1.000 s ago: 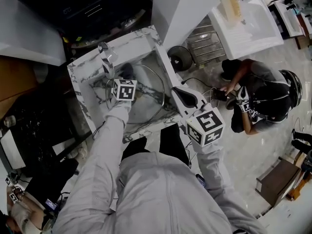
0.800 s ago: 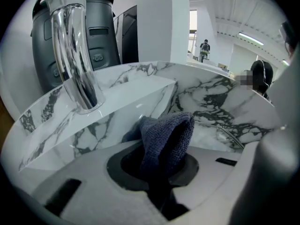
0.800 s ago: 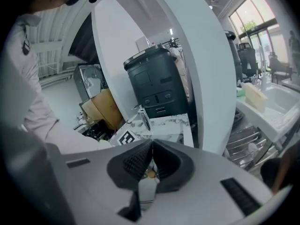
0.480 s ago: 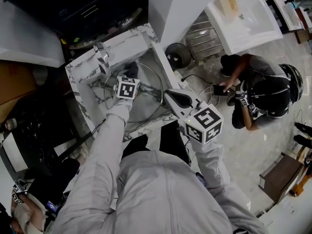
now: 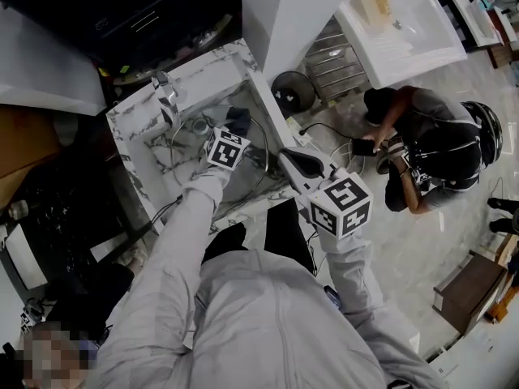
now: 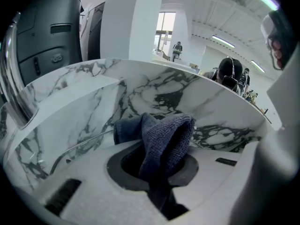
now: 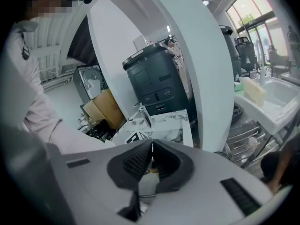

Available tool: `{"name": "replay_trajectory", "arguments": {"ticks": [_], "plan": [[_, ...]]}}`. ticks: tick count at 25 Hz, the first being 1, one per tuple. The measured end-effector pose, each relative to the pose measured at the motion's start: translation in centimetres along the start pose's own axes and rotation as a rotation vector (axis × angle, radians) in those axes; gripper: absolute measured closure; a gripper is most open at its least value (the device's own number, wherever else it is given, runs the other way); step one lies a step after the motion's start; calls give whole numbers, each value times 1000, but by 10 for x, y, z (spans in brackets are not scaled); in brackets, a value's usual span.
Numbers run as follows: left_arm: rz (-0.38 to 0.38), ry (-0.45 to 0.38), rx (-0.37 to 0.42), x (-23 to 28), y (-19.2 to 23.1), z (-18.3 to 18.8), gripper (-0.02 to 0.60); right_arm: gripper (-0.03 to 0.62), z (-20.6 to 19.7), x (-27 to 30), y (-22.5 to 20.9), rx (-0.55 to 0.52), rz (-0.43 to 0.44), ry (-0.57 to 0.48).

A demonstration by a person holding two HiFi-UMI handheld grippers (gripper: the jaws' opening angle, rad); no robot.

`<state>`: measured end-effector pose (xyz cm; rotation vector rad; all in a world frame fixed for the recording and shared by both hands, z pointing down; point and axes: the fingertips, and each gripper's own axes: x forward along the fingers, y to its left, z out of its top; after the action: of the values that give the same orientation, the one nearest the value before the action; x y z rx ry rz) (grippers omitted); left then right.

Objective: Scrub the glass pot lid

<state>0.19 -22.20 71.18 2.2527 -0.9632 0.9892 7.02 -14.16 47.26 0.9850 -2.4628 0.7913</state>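
A glass pot lid with a metal rim (image 5: pixel 268 148) stands tilted in the marble sink (image 5: pixel 211 67). My left gripper (image 5: pixel 233 132) is over the lid, shut on a dark blue cloth (image 5: pixel 239 117). In the left gripper view the cloth (image 6: pixel 164 135) bunches out of the left gripper (image 6: pixel 152 172), and the lid's rim (image 6: pixel 79 144) curves along the sink wall. My right gripper (image 5: pixel 285 156) is at the sink's near right edge with its jaws shut at the lid's rim. In the right gripper view the right gripper (image 7: pixel 151 153) has its pads pressed together on a thin edge.
A chrome faucet (image 5: pixel 165 96) rises at the sink's back left. A person (image 5: pixel 430 152) crouches on the floor to the right, near cables. A white basin (image 5: pixel 405 23) stands at the top right. A dark bin (image 7: pixel 154 83) and a cardboard box (image 7: pixel 105 109) stand beyond the sink.
My left gripper has carried the cloth to the right across the lid, toward the sink's right wall. The right gripper has stayed at the rim.
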Motion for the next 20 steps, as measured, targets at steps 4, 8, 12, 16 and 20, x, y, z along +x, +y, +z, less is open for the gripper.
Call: {"name": "replay_trajectory", "arguments": {"ticks": [4, 8, 12, 16, 20], "plan": [[-62, 11, 44, 2, -17, 1, 525, 565, 1, -3, -6, 18, -24, 7], [-114, 20, 68, 1, -34, -2, 525, 565, 1, -6, -7, 21, -33, 2], [-178, 45, 106, 5, -52, -12, 525, 565, 0, -11, -7, 23, -28, 10], [-243, 69, 153, 6, -67, -18, 525, 565, 1, -12, -4, 1, -31, 20], [-274, 102, 180, -1, -78, -23, 525, 565, 3, -14, -3, 10, -39, 12]]}}
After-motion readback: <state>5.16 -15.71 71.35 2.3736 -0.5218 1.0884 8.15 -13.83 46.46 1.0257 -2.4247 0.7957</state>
